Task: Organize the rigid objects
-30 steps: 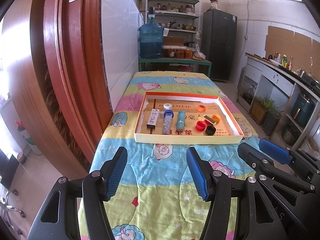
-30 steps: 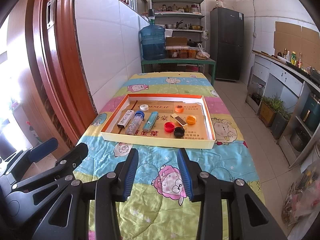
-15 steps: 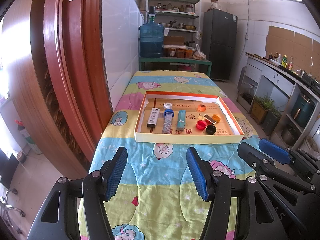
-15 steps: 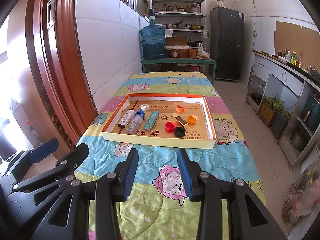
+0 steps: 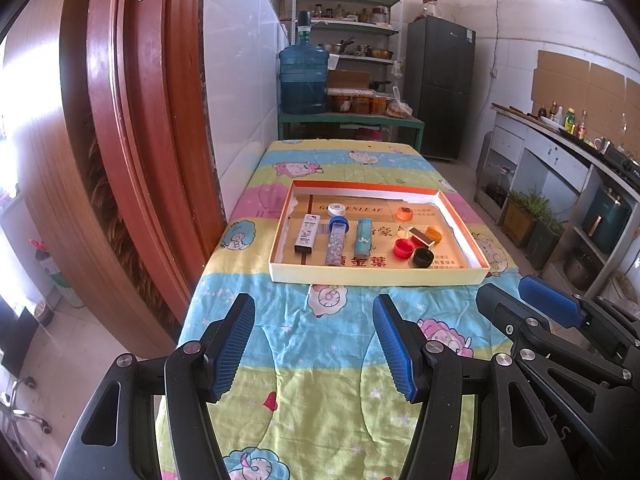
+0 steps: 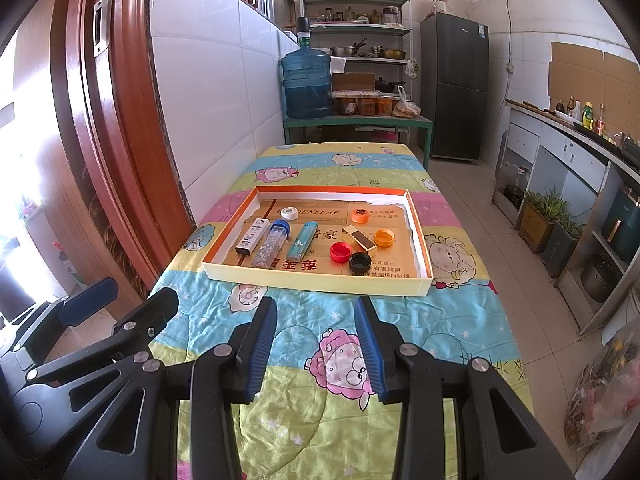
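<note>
Hovering over the near end of the cartoon-print cloth (image 5: 320, 380), the left gripper (image 5: 314, 344) is standing with its blue-padded jaws wide apart, nothing between them and nothing touching the pads. Just to its right, the right gripper (image 6: 316, 346) is holding its jaws parted too, though more narrowly, and they are likewise gripping nothing; only cloth is showing in the gap. Both claws are pointing forward and downward at the shallow cardboard tray (image 5: 376, 273), which is lying ahead of the fingertips and well apart from them. Inside the tray, ahead and slightly left of the left claw's gap, a white and black slim box (image 5: 306, 233), a clear tube with a blue cap (image 5: 335, 240) and a teal lighter (image 5: 363, 238) are lying side by side, lengthwise away from the claws. Beyond them a white round cap (image 5: 336, 209) is sitting nearer the tray's far wall. Ahead and to the right of the left claw, a red cap (image 5: 403, 248) and a black cap (image 5: 423, 257) are resting close together by the near wall, with a gold matchbox (image 6: 359, 239) just behind them, an orange cap (image 6: 384, 237) beside its right end, and another orange lid (image 6: 359, 215) farther off. Far past the tray a blue water jug (image 6: 307, 84) is standing on a green table.
</note>
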The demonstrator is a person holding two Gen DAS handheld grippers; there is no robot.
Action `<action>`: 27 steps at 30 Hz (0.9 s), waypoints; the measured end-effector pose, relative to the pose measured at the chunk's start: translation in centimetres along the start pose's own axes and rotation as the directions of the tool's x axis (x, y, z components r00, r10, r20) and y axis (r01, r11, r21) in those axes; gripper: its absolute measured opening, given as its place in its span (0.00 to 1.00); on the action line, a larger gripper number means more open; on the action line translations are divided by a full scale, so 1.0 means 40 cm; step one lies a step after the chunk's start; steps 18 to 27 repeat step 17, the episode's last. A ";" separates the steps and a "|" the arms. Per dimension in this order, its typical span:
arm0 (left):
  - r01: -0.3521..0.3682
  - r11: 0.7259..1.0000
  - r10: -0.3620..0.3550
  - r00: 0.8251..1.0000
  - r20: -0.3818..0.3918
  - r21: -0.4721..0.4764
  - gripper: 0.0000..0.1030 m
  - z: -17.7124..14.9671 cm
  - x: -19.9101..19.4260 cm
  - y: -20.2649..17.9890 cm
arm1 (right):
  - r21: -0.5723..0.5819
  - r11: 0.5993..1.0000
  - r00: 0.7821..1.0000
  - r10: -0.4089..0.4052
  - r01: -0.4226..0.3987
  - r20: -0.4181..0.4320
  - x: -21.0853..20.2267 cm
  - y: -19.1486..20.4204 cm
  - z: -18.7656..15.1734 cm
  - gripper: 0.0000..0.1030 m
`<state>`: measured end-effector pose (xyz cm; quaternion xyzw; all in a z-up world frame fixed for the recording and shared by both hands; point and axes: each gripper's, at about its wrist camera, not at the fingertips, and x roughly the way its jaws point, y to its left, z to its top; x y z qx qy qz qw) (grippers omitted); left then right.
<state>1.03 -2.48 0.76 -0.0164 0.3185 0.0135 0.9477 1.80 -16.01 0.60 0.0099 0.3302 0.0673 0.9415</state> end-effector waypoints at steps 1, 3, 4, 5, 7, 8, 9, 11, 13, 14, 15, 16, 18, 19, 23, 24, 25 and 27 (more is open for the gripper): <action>0.000 1.000 0.000 1.000 0.000 0.000 0.61 0.001 0.000 0.000 | 0.001 1.000 1.000 0.001 -0.001 0.000 0.000 0.001 0.001 0.39; 0.001 1.000 -0.001 1.000 0.000 0.000 0.61 0.001 0.000 0.000 | 0.001 1.000 1.000 0.001 -0.001 -0.001 0.004 0.001 -0.001 0.39; 0.001 1.000 -0.001 1.000 0.000 0.000 0.61 0.000 0.000 0.000 | 0.002 1.000 1.000 0.001 -0.001 -0.002 0.003 0.000 -0.003 0.39; 0.000 1.000 0.000 1.000 0.000 0.000 0.61 0.002 0.000 0.000 | 0.002 1.000 1.000 0.001 -0.001 -0.002 0.003 0.000 -0.003 0.39; 0.001 1.000 -0.001 1.000 0.000 0.000 0.61 0.001 0.000 0.000 | 0.001 1.000 1.000 0.001 -0.001 -0.001 0.003 0.000 -0.003 0.39; 0.002 1.000 -0.002 1.000 0.000 -0.001 0.61 0.003 0.000 0.000 | 0.001 1.000 1.000 0.000 0.000 -0.001 0.003 0.000 -0.003 0.39; 0.003 1.000 -0.003 1.000 0.000 -0.001 0.61 -0.001 0.000 -0.001 | 0.001 1.000 1.000 0.000 0.000 0.000 0.003 0.000 -0.003 0.39; 0.004 1.000 -0.004 1.000 -0.001 0.000 0.61 -0.006 0.001 -0.002 | 0.001 1.000 1.000 0.000 0.000 -0.001 0.003 0.000 -0.003 0.39; -0.002 1.000 0.002 1.000 -0.002 0.004 0.61 -0.011 0.003 -0.003 | 0.001 1.000 1.000 0.000 0.000 -0.001 0.003 0.000 -0.002 0.39; -0.008 1.000 0.008 1.000 -0.002 0.009 0.61 -0.015 0.002 -0.004 | 0.001 1.000 1.000 0.001 -0.001 -0.002 0.003 0.000 -0.001 0.39; -0.014 1.000 0.014 1.000 -0.003 0.012 0.61 -0.016 0.005 -0.003 | 0.001 1.000 1.000 0.001 -0.001 -0.001 0.003 0.000 -0.002 0.39; -0.018 1.000 0.018 1.000 -0.002 0.015 0.61 -0.019 0.006 -0.003 | 0.001 1.000 1.000 0.001 -0.001 -0.001 0.003 0.000 -0.003 0.39; -0.019 1.000 0.019 1.000 -0.003 0.017 0.61 -0.020 0.007 -0.003 | 0.000 1.000 1.000 -0.001 0.001 -0.001 0.003 0.000 -0.002 0.39; -0.019 1.000 0.019 1.000 -0.003 0.017 0.61 -0.020 0.007 -0.003 | 0.000 1.000 1.000 -0.001 0.001 -0.001 0.003 0.000 -0.002 0.39; -0.019 1.000 0.019 1.000 -0.003 0.017 0.61 -0.020 0.007 -0.003 | 0.000 1.000 1.000 -0.001 0.001 -0.001 0.003 0.000 -0.002 0.39; -0.019 1.000 0.019 1.000 -0.003 0.017 0.61 -0.020 0.007 -0.003 | 0.000 1.000 1.000 -0.001 0.001 -0.001 0.003 0.000 -0.002 0.39; -0.019 1.000 0.019 1.000 -0.003 0.017 0.61 -0.020 0.007 -0.003 | 0.000 1.000 1.000 -0.001 0.001 -0.001 0.003 0.000 -0.002 0.39; -0.019 1.000 0.019 1.000 -0.003 0.017 0.61 -0.020 0.007 -0.003 | 0.000 1.000 1.000 -0.001 0.001 -0.001 0.003 0.000 -0.002 0.39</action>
